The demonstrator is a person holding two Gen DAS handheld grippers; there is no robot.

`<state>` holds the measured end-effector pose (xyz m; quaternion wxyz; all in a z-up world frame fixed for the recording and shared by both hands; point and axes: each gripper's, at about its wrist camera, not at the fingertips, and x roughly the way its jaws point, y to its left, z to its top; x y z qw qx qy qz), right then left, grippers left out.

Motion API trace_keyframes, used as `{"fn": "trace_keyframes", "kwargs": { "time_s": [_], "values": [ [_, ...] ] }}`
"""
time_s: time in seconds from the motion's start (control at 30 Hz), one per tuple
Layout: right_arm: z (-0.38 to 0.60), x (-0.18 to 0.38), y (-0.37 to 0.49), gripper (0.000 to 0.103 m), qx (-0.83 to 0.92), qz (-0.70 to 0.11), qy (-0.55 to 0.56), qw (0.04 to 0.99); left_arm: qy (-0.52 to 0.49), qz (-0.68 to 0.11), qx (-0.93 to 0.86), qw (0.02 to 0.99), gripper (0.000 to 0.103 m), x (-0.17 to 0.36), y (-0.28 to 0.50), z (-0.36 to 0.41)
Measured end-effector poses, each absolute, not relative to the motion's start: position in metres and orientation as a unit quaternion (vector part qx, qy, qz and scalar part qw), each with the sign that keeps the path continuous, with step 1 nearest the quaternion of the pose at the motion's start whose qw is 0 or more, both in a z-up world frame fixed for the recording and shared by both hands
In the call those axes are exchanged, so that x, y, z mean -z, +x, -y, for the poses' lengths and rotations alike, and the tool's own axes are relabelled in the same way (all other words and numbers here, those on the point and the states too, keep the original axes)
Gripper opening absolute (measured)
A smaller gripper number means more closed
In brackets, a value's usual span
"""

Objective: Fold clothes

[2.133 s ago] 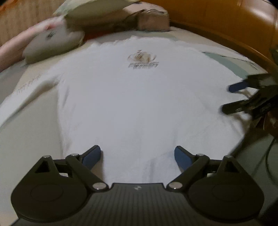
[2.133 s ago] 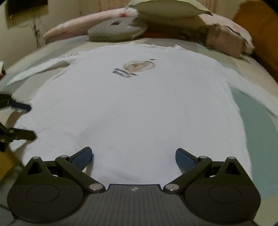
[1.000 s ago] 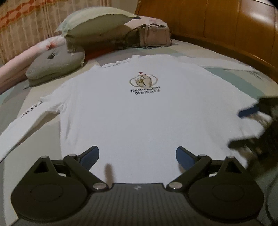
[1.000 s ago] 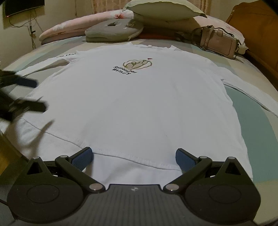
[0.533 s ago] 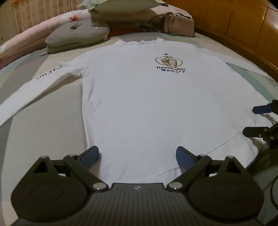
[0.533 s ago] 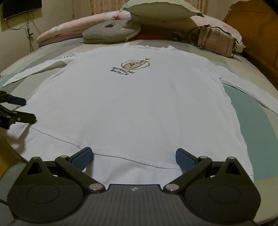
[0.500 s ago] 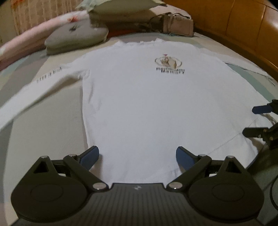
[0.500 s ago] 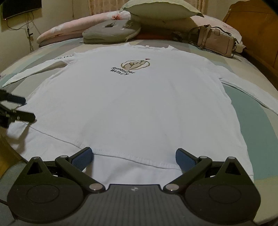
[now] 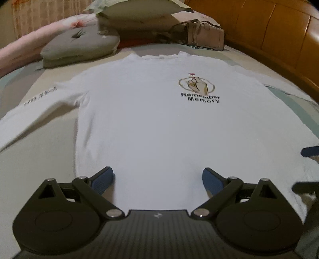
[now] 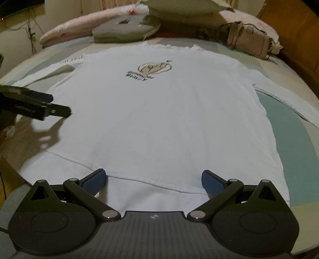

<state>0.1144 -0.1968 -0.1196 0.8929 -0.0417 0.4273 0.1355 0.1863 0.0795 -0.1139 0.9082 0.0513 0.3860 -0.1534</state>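
Item: white long-sleeved shirt [image 9: 159, 123], print side up, spread flat on the bed [image 10: 295, 147] ahead of both my tools, collar at the far end, hem nearest me, sleeves out to either side; no fold shows in it. Left gripper [image 9: 158, 179]: jaws wide apart, holding nothing, over the hem end of the body. Right gripper [image 10: 153, 180]: jaws likewise spread and empty, tips just past the hem seam [image 10: 139, 178]. Change noted: over the last two seconds my left tool has swung left and closer in, so the chest print [image 9: 198, 89] now sits right of its centre and the left sleeve [image 9: 33, 111] runs off its left edge; from the right tool, the left one now reaches over the shirt's left edge, where half a second ago it sat short of it. Reading: both tools look to be lining up on the shirt. Beyond the collar: grey cushion [image 9: 79, 47], pillows [image 9: 137, 12], tan handbag [image 9: 205, 36]
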Motion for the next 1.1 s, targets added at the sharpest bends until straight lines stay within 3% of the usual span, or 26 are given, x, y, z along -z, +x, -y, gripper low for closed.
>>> {"fn": "trace_keyframes", "kwargs": {
  "time_s": [0.1, 0.37, 0.7, 0.93, 1.1],
  "values": [
    [0.201, 0.11, 0.125, 0.103, -0.132, -0.447, -0.018, 0.884, 0.055, -0.388, 0.148, 0.908, 0.097, 0.114, 0.176, -0.084],
    [0.223, 0.083, 0.199, 0.103, -0.065, -0.344, 0.036, 0.936, 0.046, -0.394, 0.123, 0.91, 0.101, 0.114, 0.176, -0.079],
    [0.237, 0.122, 0.318, 0.103, 0.005, -0.362, 0.057, 0.93, 0.042, -0.421, 0.106, 0.9, 0.101, 0.111, 0.191, -0.073],
    [0.248, 0.129, 0.301, 0.103, 0.002, -0.36, 0.032, 0.932, 0.026, -0.432, 0.074, 0.899, 0.1, 0.094, 0.205, -0.075],
    [0.242, 0.127, 0.299, 0.103, 0.0, -0.367, 0.021, 0.93, 0.018, -0.388, 0.045, 0.92, 0.1, 0.052, 0.249, -0.102]
  ]
}}
